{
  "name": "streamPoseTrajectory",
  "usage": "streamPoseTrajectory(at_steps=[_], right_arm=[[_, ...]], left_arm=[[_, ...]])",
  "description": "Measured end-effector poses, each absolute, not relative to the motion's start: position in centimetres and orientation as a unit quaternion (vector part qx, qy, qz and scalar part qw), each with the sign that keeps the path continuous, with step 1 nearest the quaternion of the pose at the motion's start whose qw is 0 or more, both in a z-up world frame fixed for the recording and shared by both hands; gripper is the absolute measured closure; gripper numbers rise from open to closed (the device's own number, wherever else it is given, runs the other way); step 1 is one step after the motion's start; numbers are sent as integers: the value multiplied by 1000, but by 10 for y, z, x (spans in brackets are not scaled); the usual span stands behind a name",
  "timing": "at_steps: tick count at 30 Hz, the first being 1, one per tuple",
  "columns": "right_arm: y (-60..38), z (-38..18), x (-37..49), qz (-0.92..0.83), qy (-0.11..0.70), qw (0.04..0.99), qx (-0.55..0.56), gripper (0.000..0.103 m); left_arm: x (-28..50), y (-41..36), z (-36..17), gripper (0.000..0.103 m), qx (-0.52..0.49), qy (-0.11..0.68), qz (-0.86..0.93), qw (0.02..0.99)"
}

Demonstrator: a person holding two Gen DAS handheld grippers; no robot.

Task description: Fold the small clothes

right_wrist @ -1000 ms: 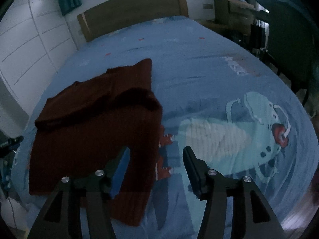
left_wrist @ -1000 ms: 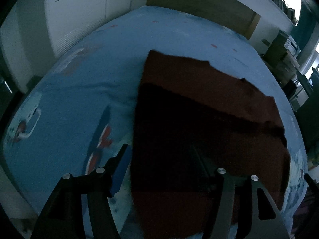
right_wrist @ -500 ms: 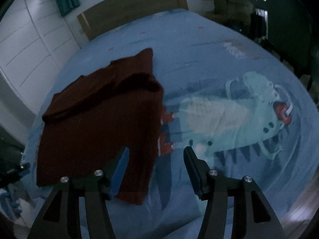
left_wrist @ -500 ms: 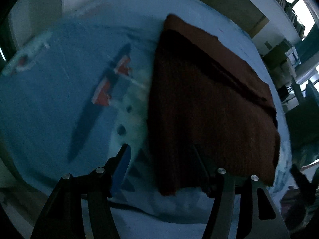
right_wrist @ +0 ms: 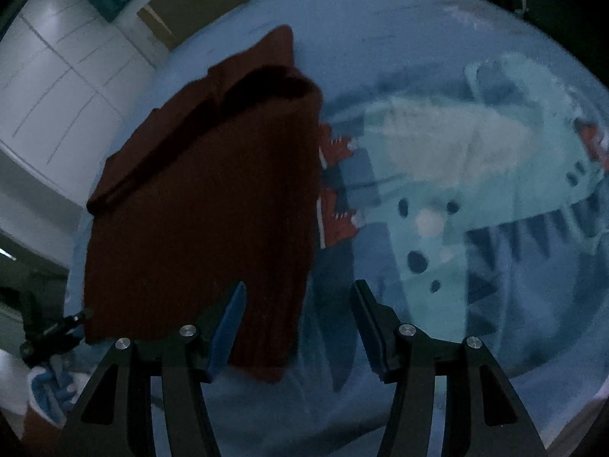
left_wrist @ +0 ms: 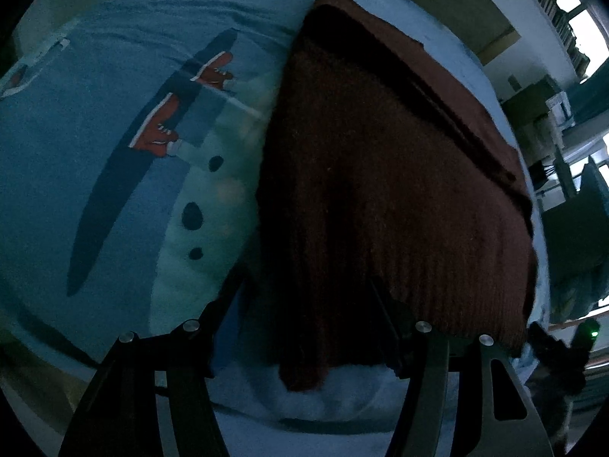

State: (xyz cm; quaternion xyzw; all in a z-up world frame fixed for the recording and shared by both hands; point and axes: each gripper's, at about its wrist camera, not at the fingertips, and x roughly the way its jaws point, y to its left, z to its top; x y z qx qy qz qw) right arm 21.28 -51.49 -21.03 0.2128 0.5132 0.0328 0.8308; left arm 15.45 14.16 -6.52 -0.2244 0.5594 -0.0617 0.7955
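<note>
no readable text or labels anywhere

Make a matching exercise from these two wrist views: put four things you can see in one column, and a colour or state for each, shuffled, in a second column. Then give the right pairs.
Column 1
1. sweater
2. bedsheet
3. headboard
4. right gripper

Column 2
A. light blue with a cartoon print
B. open, holding nothing
C. dark red, partly folded, lying flat
D. brown wood, at the far end of the bed

Pairs: 1-C, 2-A, 3-D, 4-B
</note>
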Motion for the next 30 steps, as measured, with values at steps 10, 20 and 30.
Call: streamPoseTrajectory(at_steps=[10,20,30], right_arm=[[-503,-227,232,101,538,805,230,43],[-501,-234,240,131,536,791,264,51],[-510,-235,236,142,539,780,285,87]], left_arm=[[159,142,-77,46,-303,546,-131,770],[159,147,-86,66,-356,545,-169,740],[160,165,-83,92,-374,543,-162,735]])
